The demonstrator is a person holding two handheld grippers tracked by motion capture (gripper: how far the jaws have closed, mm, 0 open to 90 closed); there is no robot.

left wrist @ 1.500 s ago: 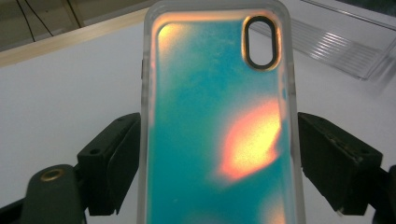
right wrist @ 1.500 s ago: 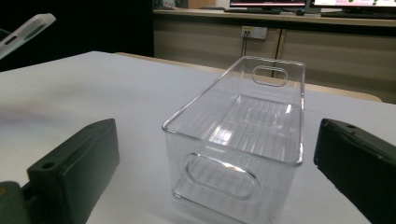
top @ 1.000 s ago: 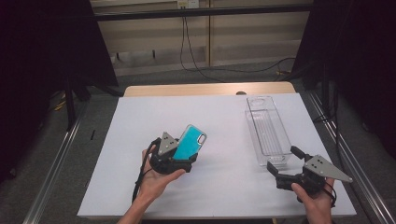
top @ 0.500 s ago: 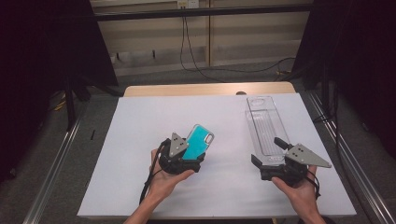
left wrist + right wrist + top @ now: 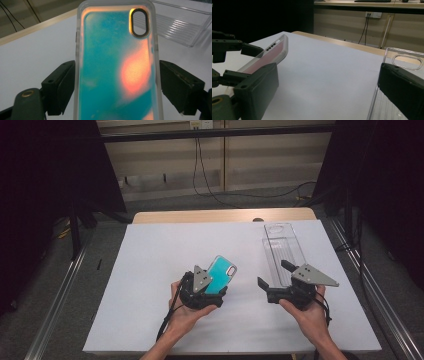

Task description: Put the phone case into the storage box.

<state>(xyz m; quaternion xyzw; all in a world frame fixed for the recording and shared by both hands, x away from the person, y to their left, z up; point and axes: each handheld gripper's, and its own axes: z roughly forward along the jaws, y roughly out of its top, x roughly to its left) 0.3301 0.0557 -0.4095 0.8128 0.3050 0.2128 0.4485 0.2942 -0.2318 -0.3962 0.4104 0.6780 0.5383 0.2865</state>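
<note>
My left gripper (image 5: 212, 287) is shut on a teal phone case (image 5: 221, 274) with a clear rim, held tilted up and to the right over the middle of the white table top (image 5: 150, 250). In the left gripper view the case (image 5: 117, 65) stands between both black jaws, its camera cut-out at the top right. A clear plastic case (image 5: 282, 247) lies flat at the right. My right gripper (image 5: 275, 274) is open at that case's near end, with nothing between its jaws. The right gripper view has the teal case (image 5: 265, 56) at its left and the clear case (image 5: 404, 58) at its right.
A wooden table edge (image 5: 220, 215) runs along the far side of the white sheet. Cables (image 5: 210, 185) trail on the floor behind. Metal rails (image 5: 55, 305) flank the table on both sides. Dark curtains stand at the left and right.
My right gripper has moved left and forward, from the table's right front corner to the clear case's near end. The left gripper has shifted slightly right with the teal case.
</note>
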